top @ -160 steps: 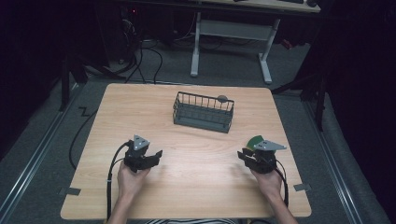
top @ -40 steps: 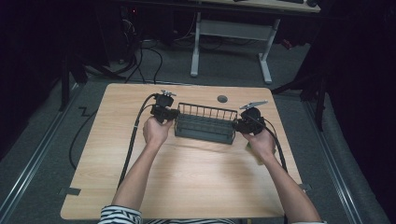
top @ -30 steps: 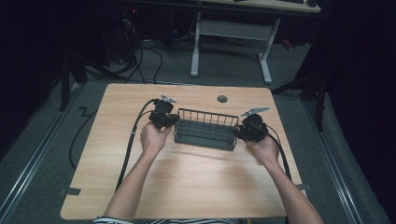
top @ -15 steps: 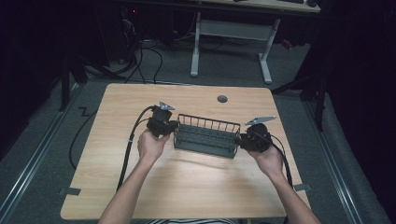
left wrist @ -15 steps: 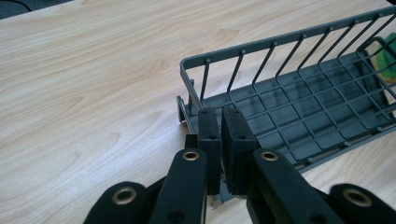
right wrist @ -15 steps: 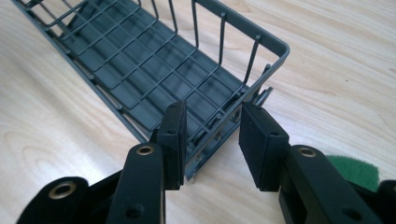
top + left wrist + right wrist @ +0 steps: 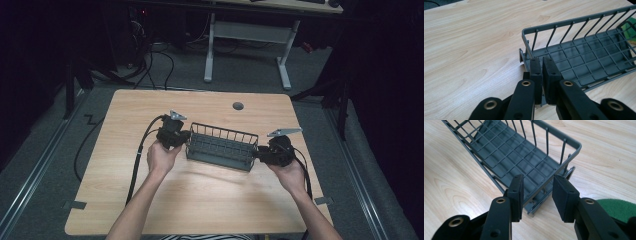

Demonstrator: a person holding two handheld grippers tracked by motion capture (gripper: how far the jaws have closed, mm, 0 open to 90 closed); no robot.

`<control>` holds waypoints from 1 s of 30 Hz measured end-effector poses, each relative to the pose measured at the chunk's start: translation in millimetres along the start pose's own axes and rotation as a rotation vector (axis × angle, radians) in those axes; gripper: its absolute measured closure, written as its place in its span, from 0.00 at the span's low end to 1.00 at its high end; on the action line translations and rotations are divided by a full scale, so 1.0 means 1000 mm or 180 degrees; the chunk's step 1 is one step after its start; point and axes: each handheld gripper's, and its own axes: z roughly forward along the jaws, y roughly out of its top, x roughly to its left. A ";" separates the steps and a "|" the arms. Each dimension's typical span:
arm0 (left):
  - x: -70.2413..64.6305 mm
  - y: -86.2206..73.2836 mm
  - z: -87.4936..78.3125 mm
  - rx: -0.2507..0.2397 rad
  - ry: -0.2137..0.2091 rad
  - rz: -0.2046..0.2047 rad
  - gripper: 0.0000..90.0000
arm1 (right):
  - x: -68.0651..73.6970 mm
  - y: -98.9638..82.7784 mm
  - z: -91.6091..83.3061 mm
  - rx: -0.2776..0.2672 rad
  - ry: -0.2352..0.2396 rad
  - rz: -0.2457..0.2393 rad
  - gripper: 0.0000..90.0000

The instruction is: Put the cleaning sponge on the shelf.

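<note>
A dark grey wire basket (image 7: 220, 147) stands empty at the middle of the wooden table (image 7: 200, 200), its right end a little nearer the person. My left gripper (image 7: 186, 137) is shut on the basket's left end; in the left gripper view the jaws (image 7: 541, 65) pinch the end wire of the basket (image 7: 584, 65). My right gripper (image 7: 256, 152) sits at the right end. Its jaws have just been opening. In the right gripper view they (image 7: 538, 180) stand apart, with the basket's (image 7: 524, 157) end wall between them and untouched.
A round grommet hole (image 7: 238, 106) lies in the table behind the basket. Black cable (image 7: 137, 160) trails from the left gripper toward the front edge. A green shape (image 7: 619, 208) shows beside the right jaw. A white desk frame (image 7: 250, 35) stands beyond the table.
Both grippers went from the table's front to the basket's ends and drew it toward the person, the right end coming nearer. The right jaws have parted.
</note>
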 end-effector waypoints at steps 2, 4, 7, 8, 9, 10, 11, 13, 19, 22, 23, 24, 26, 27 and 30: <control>0.000 -0.001 0.001 -0.0011 0.0006 0.0006 0.97 | -0.001 0.000 0.002 -0.0016 -0.0008 0.0012 0.66; 0.001 -0.001 0.001 -0.0027 -0.0006 0.0004 0.97 | -0.002 0.000 0.003 -0.0013 0.0015 0.0030 0.64; 0.001 -0.002 0.000 -0.0074 0.0005 0.0024 0.96 | -0.004 0.001 0.003 0.0021 -0.0013 0.0046 0.59; 0.001 -0.002 0.000 -0.0097 0.0014 0.0021 0.94 | -0.004 0.001 0.003 0.0012 -0.0021 0.0046 0.58; 0.002 -0.002 -0.002 -0.0120 -0.0004 0.0008 0.91 | -0.005 0.001 0.002 0.0005 -0.0031 0.0070 0.56; 0.002 -0.002 -0.003 -0.0158 -0.0005 -0.0012 0.88 | -0.006 0.000 0.001 -0.0029 -0.0020 0.0096 0.55; 0.003 -0.003 -0.004 -0.0191 -0.0003 -0.0033 0.84 | -0.007 -0.001 0.000 -0.0078 0.0003 0.0136 0.54; 0.004 -0.005 -0.008 -0.0263 0.0021 -0.0065 0.74 | -0.010 -0.003 -0.005 -0.0198 0.0001 0.0185 0.53; 0.018 -0.021 -0.026 -0.0452 0.0138 -0.0155 0.53 | -0.021 -0.009 -0.016 -0.0465 0.0026 0.0333 0.52; 0.027 -0.033 -0.031 -0.0496 0.0121 -0.0235 0.47 | -0.025 -0.013 -0.019 -0.0565 0.0018 0.0361 0.50; 0.029 -0.038 -0.033 -0.0494 0.0124 -0.0255 0.45 | -0.025 -0.016 -0.021 -0.0673 -0.0018 0.0328 0.49; 0.032 -0.045 -0.035 -0.0484 0.0120 -0.0276 0.45 | -0.026 -0.020 -0.022 -0.0755 -0.0066 0.0272 0.49; 0.035 -0.056 -0.036 -0.0471 0.0142 -0.0289 0.43 | -0.027 -0.023 -0.023 -0.0679 -0.0082 0.0265 0.48; 0.035 -0.060 -0.037 -0.0466 0.0156 -0.0300 0.43 | -0.028 -0.025 -0.024 -0.0676 -0.0097 0.0249 0.47; 0.038 -0.077 -0.040 -0.0420 0.0158 -0.0347 0.41 | -0.031 -0.031 -0.026 -0.0820 -0.0175 0.0209 0.44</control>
